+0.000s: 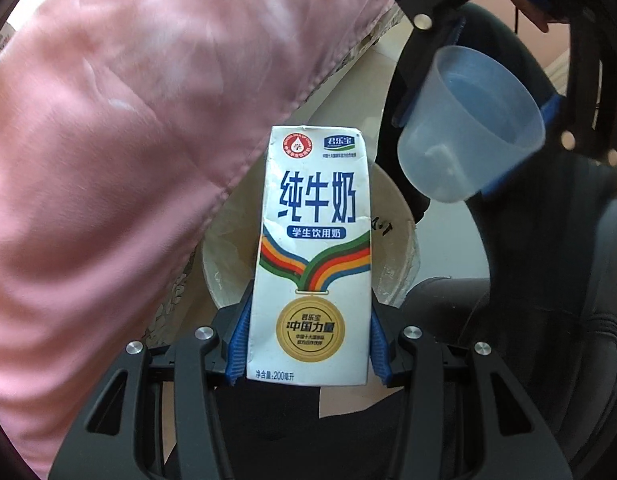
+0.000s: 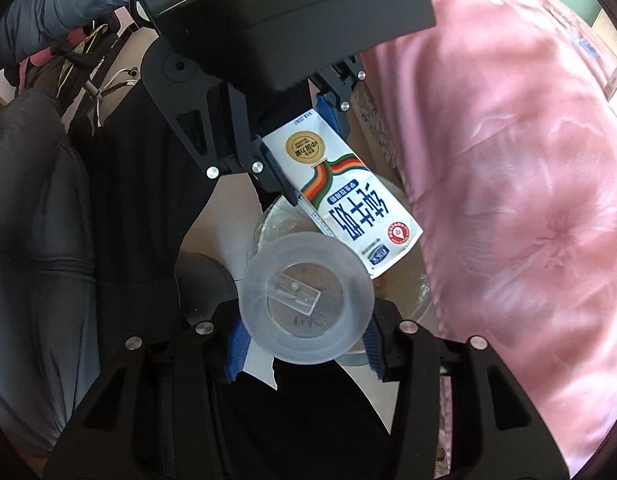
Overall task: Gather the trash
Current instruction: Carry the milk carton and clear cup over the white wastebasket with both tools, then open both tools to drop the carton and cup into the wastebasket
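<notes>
A white milk carton (image 1: 314, 248) with blue lettering and a gold medal print stands between the blue pads of my left gripper (image 1: 308, 344), which is shut on it. In the right wrist view the same carton (image 2: 348, 196) hangs upside down from that gripper above a pale lined bin. My right gripper (image 2: 306, 338) is shut on a translucent plastic cup (image 2: 306, 298), whose mouth faces the camera. The cup (image 1: 468, 128) also shows at the upper right of the left wrist view, held by the right gripper's blue pads. Beneath both items lies the round bin opening (image 1: 392, 216) with a clear liner.
A pink quilt (image 1: 120, 152) fills the left of the left wrist view, and the quilt (image 2: 520, 200) fills the right of the right wrist view. A person's dark padded sleeve (image 2: 36, 184) and dark clothing lie on the other side. Pale floor (image 1: 340, 92) shows around the bin (image 2: 424, 296).
</notes>
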Tool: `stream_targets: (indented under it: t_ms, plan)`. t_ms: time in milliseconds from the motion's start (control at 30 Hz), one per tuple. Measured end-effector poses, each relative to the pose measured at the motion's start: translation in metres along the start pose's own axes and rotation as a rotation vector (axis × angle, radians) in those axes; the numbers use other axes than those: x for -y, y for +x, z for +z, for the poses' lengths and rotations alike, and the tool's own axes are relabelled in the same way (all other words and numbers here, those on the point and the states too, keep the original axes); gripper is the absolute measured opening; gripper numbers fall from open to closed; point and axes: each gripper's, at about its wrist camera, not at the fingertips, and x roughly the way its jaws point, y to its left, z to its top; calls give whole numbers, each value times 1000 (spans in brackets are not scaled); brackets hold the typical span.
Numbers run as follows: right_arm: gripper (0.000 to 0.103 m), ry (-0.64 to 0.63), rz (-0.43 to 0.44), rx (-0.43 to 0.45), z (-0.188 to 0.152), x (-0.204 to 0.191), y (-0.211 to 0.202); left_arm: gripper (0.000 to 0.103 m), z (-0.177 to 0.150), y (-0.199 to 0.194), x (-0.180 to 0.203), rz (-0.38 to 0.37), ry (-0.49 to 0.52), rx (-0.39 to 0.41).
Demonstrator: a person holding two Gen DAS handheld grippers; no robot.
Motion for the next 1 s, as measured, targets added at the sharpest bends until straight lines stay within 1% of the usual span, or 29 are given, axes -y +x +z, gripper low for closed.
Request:
stream_targets:
  t_ms: [67, 200, 267, 300, 333, 400, 433, 500, 567, 633, 767, 833, 1000]
  plan:
    - [48, 1, 7, -7, 1, 3, 4, 51, -3, 4, -3, 2, -10, -8]
    - [49, 9, 15, -3, -2, 9, 9, 51, -8, 3, -8, -4, -25, 2]
    - [56, 10, 15, -14, -2, 8, 16, 52, -8, 4, -5, 2, -18, 11]
    - [71, 17, 6, -15, -2, 9, 19, 63, -8, 4, -8, 11, -21, 15]
    - [80, 32, -5, -14, -2, 11, 20, 73, -9, 3, -9, 20, -27, 24]
    - [82, 58, -31, 1, -1, 17, 19, 86, -9, 1, -11, 33, -37, 40]
    - [87, 72, -37, 12, 0, 20, 18, 89, -8, -1, -12, 31, -38, 45]
    - [90, 93, -68, 29, -1, 23, 14, 92, -7, -3, -13, 37, -38, 46]
    - [91, 92, -81, 23, -3, 24, 11, 92, -6, -6, -11, 38, -26, 49]
    - [95, 89, -98, 21, -2, 19, 10, 94, -6, -7, -10, 45, -21, 46]
    - [95, 88, -112, 23, -2, 17, 8, 94, -5, -12, -11, 46, -19, 47]
    - [95, 95, -116, 28, -11, 19, 2, 94, -5, -10, -9, 48, -21, 50]
    - [95, 103, -149, 22, -20, 20, -1, 94, -6, -11, -7, 64, -17, 51]
